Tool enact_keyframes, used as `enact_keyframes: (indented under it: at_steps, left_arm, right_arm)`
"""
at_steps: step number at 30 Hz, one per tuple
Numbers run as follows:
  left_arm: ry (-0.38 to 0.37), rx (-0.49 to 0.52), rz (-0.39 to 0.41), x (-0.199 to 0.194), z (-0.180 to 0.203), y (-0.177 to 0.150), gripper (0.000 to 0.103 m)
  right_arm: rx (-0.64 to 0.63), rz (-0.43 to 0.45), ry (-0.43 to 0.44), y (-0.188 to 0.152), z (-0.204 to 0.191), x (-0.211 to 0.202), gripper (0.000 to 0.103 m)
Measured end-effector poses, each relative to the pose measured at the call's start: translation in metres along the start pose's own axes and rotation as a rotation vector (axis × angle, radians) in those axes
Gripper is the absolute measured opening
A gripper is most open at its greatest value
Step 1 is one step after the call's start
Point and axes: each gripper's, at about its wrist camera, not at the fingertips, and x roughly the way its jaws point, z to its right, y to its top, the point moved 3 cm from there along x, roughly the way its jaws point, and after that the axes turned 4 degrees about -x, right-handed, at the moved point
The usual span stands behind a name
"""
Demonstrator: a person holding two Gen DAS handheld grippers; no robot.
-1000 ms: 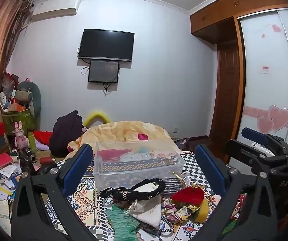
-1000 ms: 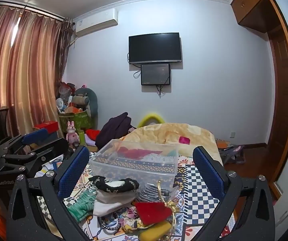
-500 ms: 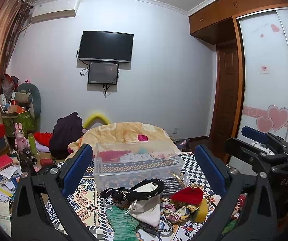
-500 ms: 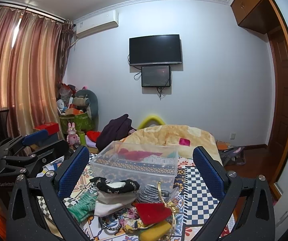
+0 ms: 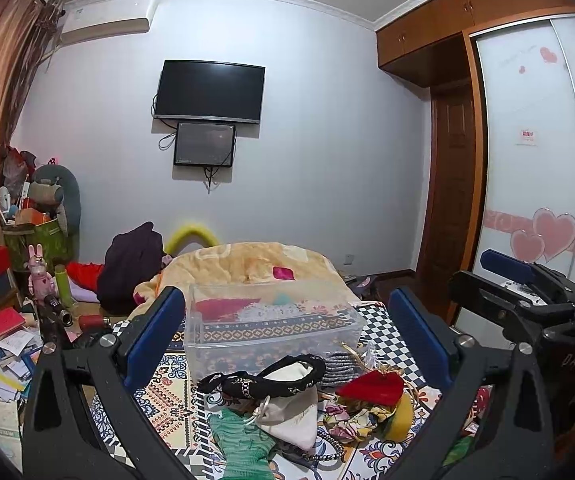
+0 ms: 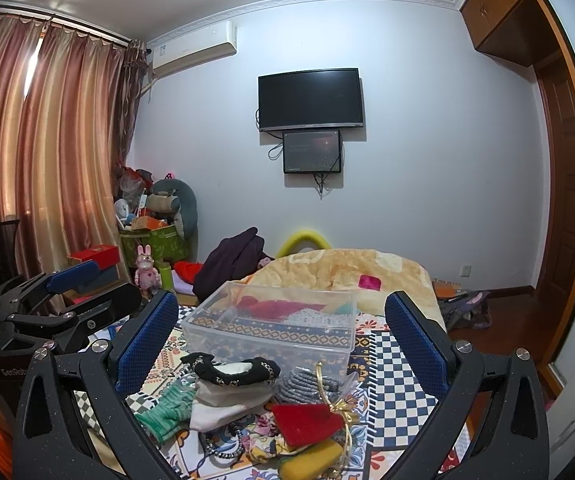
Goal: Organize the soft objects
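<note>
Resting on the patterned bedspread (image 5: 159, 396) of the bed, one pile of soft objects lies directly in front of one clear plastic bin (image 5: 271, 328). From left to right in the left wrist view, the pile holds one green knitted item (image 5: 243, 440), one cream drawstring pouch (image 5: 291, 420) with one black trimmed band (image 5: 263, 376) draped over it, one grey ribbed knit (image 5: 339, 364) touching the near wall of the bin, one red pouch (image 5: 371, 388) with gold cord, and one yellow item (image 5: 401, 420) at the near right. One dark beaded string (image 5: 327, 448) lies under the near edge of the cream pouch. The bin already contains folded fabric, red and light patterned; the exact number of pieces cannot be determined.

Far beyond the bin lies one yellow blanket (image 5: 247, 264), and one wall television (image 5: 210, 92) hangs above one smaller screen (image 5: 205, 145).

The left hand-held gripper (image 5: 283, 336) is held level, aimed at the bin, its two blue-padded fingers (image 5: 155, 332) spread wide with nothing between them. The right hand-held gripper (image 6: 281, 336) has the same pose to its right: fingers apart, holding nothing, above the near edge of the pile. Each unit appears at the side edge of the other's view.
</note>
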Motion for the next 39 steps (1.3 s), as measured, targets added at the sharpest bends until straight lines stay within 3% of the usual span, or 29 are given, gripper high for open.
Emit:
enact_keyframes:
  at_steps: [39]
  left_arm:
    - [-0.009, -0.008, 0.006, -0.0015, 0.0011, 0.0048, 0.103]
  right_arm:
    - [0.002, 0.007, 0.002, 0.0, -0.002, -0.0016, 0.103]
